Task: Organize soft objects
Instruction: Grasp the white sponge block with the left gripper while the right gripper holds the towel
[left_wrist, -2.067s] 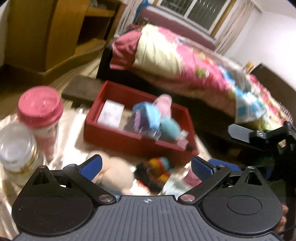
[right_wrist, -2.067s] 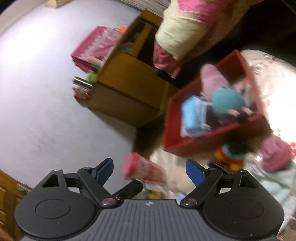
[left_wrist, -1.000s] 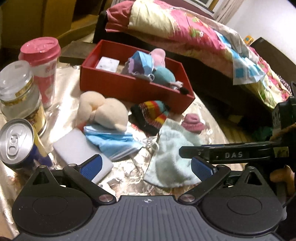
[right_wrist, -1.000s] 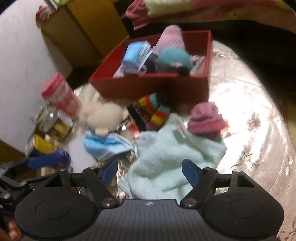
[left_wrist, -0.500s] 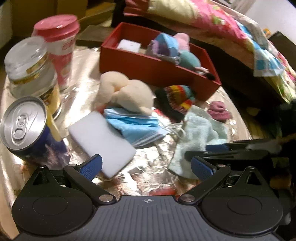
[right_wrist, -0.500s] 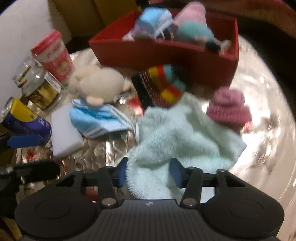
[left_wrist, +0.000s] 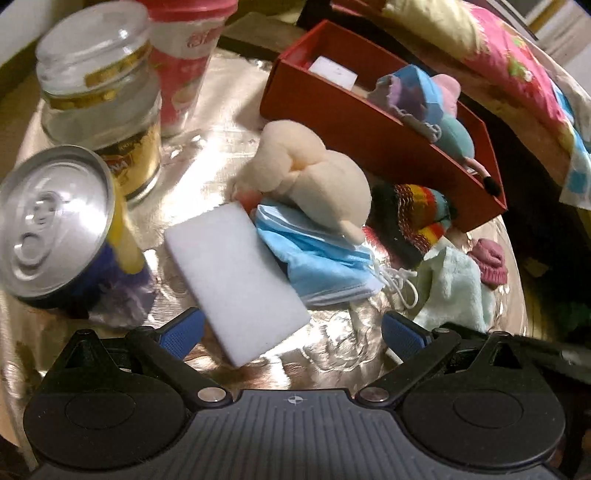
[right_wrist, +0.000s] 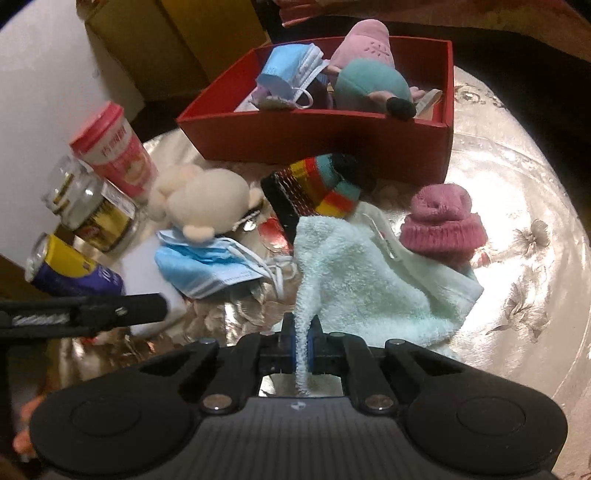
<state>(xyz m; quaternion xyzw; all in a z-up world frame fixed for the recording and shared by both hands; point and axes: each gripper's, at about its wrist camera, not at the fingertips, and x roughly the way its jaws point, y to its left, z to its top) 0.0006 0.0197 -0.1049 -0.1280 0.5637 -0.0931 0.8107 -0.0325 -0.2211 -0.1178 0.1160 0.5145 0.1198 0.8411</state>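
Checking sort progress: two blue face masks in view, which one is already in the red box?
The folded mask at the red box's back-left, beside the pink plush. The other blue mask lies on the table under the cream plush.

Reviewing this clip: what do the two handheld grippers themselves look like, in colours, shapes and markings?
Both the left gripper and the right gripper are matte black, with a ribbed grey-black body carrying a small crosshair mark, two round housings at the sides, and angled linkage arms on silver pivot pins. The fingertips have blue textured pads. No cables or sleeves are visible.
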